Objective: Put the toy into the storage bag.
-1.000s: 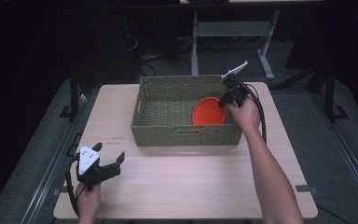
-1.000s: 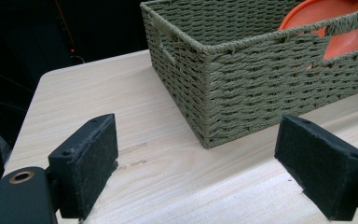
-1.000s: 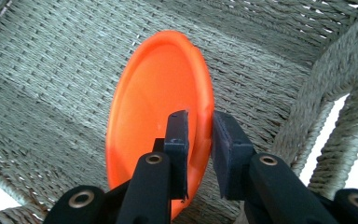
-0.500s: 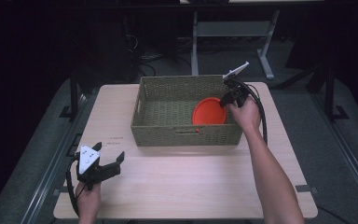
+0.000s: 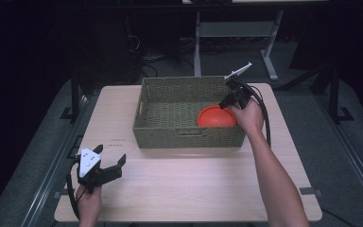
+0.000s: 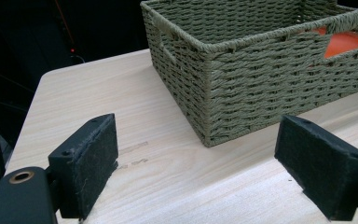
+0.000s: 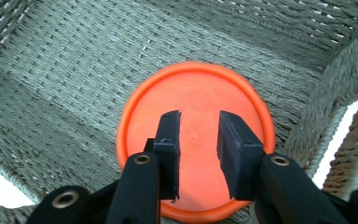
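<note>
Hovering above orange disc (image 7: 196, 140): right hand-held gripper (image 7: 198, 156)

Both hands out, grippers apart

Left gripper (image 5: 108, 169) sits lower left, jaws wide; right gripper (image 7: 198, 140) upper right of centre, pointing down, jaws slightly parted.

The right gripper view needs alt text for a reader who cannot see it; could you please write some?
An orange disc lies on the floor of a green woven basket, seen from above. The right gripper hangs over the disc with its two black jaws slightly apart and nothing between them.
</note>
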Demonstrator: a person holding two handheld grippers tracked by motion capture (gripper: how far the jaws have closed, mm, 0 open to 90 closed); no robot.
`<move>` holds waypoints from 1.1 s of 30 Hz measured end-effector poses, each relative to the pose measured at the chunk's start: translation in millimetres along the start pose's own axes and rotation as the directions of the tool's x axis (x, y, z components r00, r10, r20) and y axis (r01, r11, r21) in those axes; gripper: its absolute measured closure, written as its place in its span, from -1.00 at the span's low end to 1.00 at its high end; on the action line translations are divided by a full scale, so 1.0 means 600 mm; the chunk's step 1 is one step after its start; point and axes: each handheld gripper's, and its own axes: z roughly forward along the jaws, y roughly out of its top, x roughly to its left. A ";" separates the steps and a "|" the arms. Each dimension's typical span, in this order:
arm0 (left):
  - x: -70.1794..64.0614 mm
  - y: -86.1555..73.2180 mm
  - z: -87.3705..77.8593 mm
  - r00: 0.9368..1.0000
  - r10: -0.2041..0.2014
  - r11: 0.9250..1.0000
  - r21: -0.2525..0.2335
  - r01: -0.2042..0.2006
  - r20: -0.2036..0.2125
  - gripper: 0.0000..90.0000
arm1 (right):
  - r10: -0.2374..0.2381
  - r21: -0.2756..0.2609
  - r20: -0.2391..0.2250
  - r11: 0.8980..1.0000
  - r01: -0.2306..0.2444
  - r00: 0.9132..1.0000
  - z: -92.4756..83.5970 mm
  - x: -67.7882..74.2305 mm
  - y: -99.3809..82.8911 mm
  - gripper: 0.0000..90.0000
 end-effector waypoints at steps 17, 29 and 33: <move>-0.002 0.000 0.001 1.000 0.007 1.000 0.006 -0.007 0.001 -0.72 | 0.005 -0.075 -0.084 0.997 -0.011 0.996 -0.037 0.000 -0.014 0.24; -0.002 0.000 0.001 1.000 0.011 1.000 0.009 -0.011 -0.001 -0.72 | -0.003 -0.087 -0.116 0.996 -0.007 0.993 -0.057 -0.007 -0.034 0.13; -0.002 0.000 0.001 1.000 0.012 1.000 0.009 -0.012 0.000 -0.72 | -0.019 -0.087 -0.130 0.996 0.008 0.991 -0.064 -0.003 -0.036 0.06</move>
